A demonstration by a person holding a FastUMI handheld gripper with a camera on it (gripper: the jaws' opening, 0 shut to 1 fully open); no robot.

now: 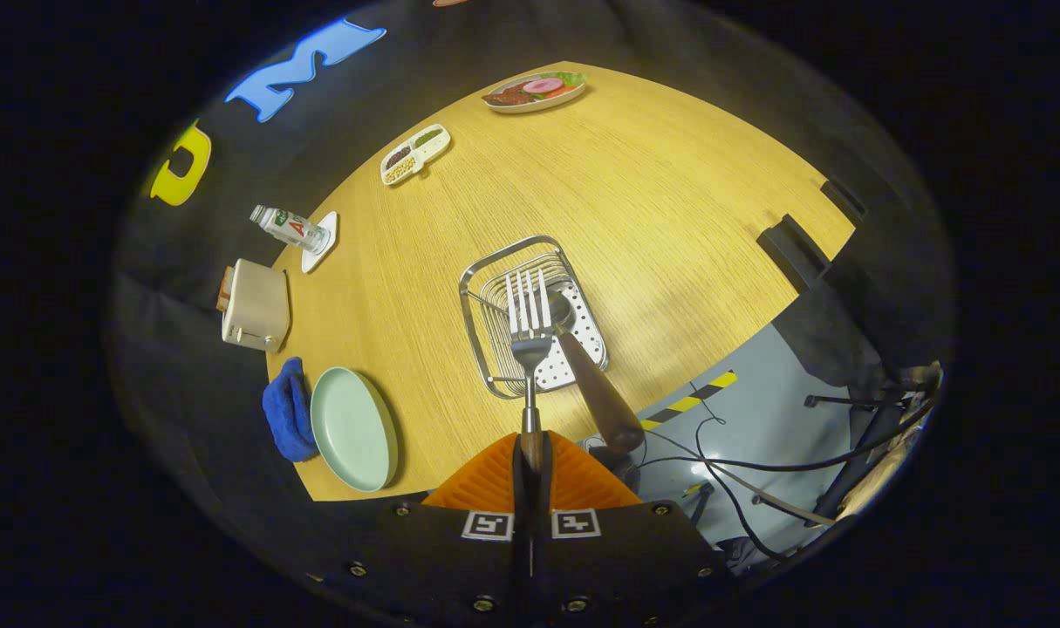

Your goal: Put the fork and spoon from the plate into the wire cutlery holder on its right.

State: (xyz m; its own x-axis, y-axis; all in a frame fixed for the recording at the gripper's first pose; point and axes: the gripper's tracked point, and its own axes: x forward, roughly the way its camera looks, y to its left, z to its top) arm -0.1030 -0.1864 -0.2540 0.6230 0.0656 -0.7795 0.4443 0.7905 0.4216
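Right now the gripper [530, 458] has both fingers pressed together on the handle of the fork [530, 336], which stands out straight ahead of them with its tines pointing away. The tines hang over the wire cutlery holder [495, 301], a silvery basket with a perforated floor that sits near the middle of the wooden table [652, 201], close to its near edge. The spoon [595, 384] already lies in that holder, its bowl down among the wires just beside the fork's tines and its brown handle sticking out over the holder's near rim, toward the table edge.

Off to the left of the fingers, at the table's near-left corner, the pale green plate [353, 429] rests with nothing on it, and a blue cloth [288, 410] is bunched against its outer side. Farther along the left edge stand a cream toaster [255, 305] and a small bottle [290, 227] on a white coaster. Beyond those sit a divided dish [416, 153] of beans and, at the far corner, a plate of food [535, 90].
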